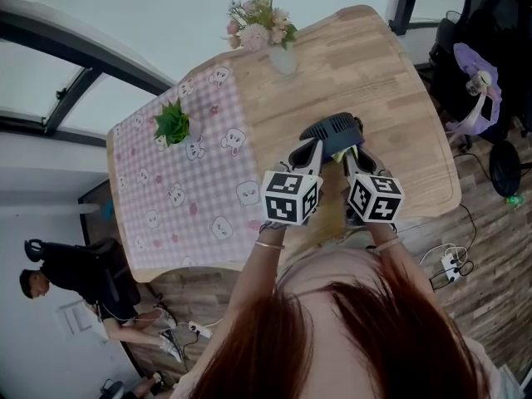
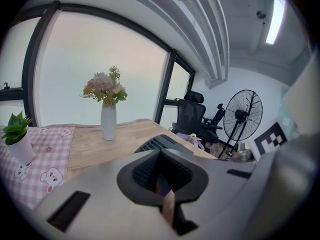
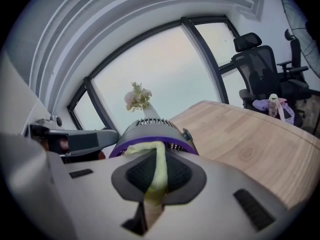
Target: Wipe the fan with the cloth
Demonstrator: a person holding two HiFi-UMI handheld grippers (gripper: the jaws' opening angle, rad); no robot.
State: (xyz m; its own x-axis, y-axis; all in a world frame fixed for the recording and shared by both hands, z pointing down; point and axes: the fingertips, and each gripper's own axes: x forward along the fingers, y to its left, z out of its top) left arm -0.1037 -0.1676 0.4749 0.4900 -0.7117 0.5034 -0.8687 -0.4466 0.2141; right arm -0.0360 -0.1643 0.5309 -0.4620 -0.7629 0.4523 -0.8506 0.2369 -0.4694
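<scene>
Where my head view runs from left edge to right, I log the following.

1. Pink checked tablecloth (image 1: 166, 198), covering the left half of the wooden table (image 1: 399, 98), with a small potted plant (image 1: 172, 123) on it.
2. Vase of flowers (image 1: 266, 32), top centre, at the table's far edge.
3. Fan (image 1: 332, 130), dark with a purple band, on bare wood at centre frame.
4. Left gripper (image 2: 162, 184), jaws clenched on the fan's near rim, a purple sliver showing between them.
5. Right gripper (image 3: 151, 181), just right of it, jaws pinched on the yellow-green cloth (image 3: 159, 159), which lies against the fan's purple band.
6. Office chair (image 3: 260, 64), far right.
</scene>
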